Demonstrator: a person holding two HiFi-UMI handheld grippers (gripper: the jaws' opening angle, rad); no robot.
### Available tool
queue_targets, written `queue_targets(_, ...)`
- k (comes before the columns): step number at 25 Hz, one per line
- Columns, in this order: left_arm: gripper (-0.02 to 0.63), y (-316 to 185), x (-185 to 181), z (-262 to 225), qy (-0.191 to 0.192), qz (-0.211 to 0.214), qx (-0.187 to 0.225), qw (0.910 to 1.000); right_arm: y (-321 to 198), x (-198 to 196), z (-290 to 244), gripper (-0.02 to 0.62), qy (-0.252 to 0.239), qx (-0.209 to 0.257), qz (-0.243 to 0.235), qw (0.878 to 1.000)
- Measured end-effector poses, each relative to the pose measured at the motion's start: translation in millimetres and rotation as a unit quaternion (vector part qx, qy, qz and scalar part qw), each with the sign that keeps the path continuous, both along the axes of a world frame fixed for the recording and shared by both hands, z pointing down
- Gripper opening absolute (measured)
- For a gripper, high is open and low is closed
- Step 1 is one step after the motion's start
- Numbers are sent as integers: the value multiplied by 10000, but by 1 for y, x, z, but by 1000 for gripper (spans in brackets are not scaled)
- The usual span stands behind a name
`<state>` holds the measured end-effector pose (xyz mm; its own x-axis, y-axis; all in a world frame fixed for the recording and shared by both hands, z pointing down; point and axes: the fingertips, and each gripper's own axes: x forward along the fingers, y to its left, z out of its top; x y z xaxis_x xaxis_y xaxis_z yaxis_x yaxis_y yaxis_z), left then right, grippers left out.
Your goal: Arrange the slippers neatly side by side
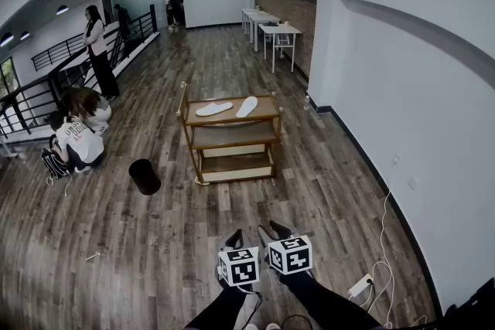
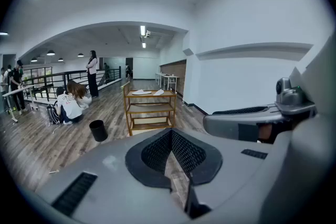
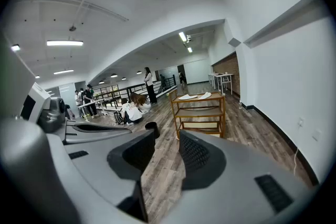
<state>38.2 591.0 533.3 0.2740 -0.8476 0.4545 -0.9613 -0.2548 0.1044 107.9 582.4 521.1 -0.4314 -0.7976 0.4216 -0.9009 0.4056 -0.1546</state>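
Now | left gripper point(image 2: 171, 134) clenched, empty; right gripper point(image 3: 167, 136) released | slippers point(image 1: 214, 109) atop rack point(image 1: 232, 137) | shirt print point(image 1: 77, 137) seemingly illegible

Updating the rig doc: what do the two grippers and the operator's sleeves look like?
The left gripper and right gripper match: smooth grey bodies with dark ribbed slots, and black jaws lined with mesh-textured pads. Each carries a white cube printed with black square markers. The sleeves are dark.
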Motion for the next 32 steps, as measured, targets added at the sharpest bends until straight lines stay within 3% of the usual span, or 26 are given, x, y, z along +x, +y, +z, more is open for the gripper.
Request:
queue_targets(19, -2, 5, -6, 2, 12, -26, -29, 10000, 2, -3, -11, 144, 119, 227, 40, 9997)
queue_targets(32, -2, 24, 6, 13, 7, -125, -193, 9997, 11, 21, -16, 144, -177, 258, -63, 9995)
